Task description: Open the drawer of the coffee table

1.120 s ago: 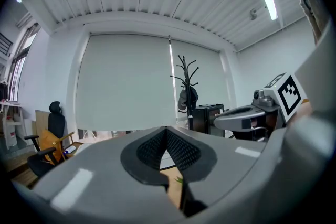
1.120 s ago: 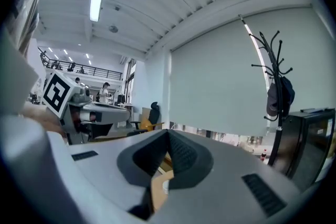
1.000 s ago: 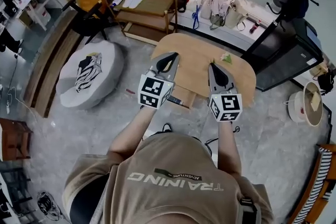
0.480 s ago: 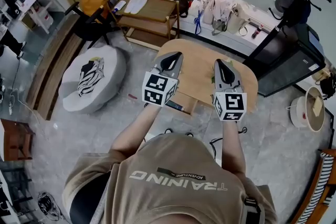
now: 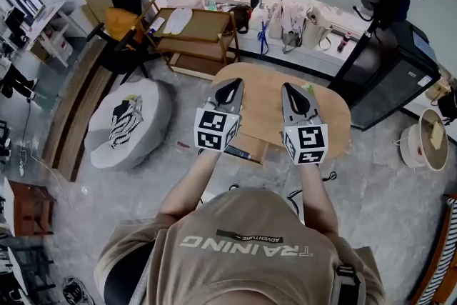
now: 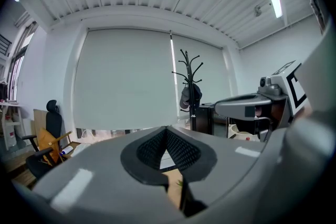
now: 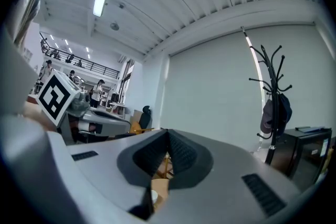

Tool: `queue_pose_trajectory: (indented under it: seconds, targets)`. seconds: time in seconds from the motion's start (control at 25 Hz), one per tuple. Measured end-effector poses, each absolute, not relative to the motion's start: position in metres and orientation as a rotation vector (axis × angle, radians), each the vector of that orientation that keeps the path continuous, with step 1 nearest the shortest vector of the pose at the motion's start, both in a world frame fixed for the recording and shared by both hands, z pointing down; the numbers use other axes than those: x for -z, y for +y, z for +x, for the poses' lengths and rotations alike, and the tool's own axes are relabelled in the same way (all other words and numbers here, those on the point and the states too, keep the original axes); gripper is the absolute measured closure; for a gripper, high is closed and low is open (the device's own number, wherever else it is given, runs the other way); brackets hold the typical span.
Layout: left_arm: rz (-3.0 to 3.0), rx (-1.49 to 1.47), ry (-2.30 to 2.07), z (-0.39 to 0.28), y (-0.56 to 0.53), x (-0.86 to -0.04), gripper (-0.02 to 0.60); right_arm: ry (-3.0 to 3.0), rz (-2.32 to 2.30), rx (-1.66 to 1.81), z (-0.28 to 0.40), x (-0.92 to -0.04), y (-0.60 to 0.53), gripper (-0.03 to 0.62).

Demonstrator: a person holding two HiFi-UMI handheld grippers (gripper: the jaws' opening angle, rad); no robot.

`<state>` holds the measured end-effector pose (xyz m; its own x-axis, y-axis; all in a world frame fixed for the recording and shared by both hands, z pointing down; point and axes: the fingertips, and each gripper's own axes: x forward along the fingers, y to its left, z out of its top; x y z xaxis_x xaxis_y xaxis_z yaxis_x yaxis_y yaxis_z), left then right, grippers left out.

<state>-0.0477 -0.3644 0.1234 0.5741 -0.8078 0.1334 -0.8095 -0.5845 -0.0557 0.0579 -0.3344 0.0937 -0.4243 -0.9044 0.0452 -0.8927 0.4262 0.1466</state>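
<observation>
Grey floor of a studio room, seen from above the person's head. An oval wooden table (image 5: 260,93) stands ahead, with a pouf (image 5: 132,118) to its left and a black cabinet (image 5: 385,78) to its right. Left gripper (image 5: 230,82) and right gripper (image 5: 289,87) are held side by side, roughly level, above the tabletop and clear of it. Each has its jaws pressed together with nothing between them. The drawer (image 5: 246,145) sits under the table's near edge, below and between the two grippers. A wooden box projects a little from under the top there, but whether it is the drawer already drawn out cannot be told for certain.

Change over the last second: slight. Both grippers have drifted a little across the table while keeping the same closed, level pose. The drawer projects as far as it did. Neither gripper has come down to the drawer front, so no pull appears to be in hand. The reach to the front is either still to come or already finished.

Containers: a dark slim object (image 5: 239,151) lies on or in the projecting drawer, and its kind is unclear. A round basket (image 5: 408,150) at the far right holds something pale and flat. Several bags (image 5: 289,25) hang or lean along the far wall, contents hidden.
</observation>
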Motion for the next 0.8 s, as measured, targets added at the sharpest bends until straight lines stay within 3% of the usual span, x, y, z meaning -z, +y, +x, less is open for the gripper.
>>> queue_pose_trajectory:
  seconds: [0.8]
  targets:
    - [2.748, -0.212, -1.443, -0.059, -0.362, -0.126, 0.575, -2.55, 1.593, 0.149, 0.053, -0.095, -0.326, 0.589]
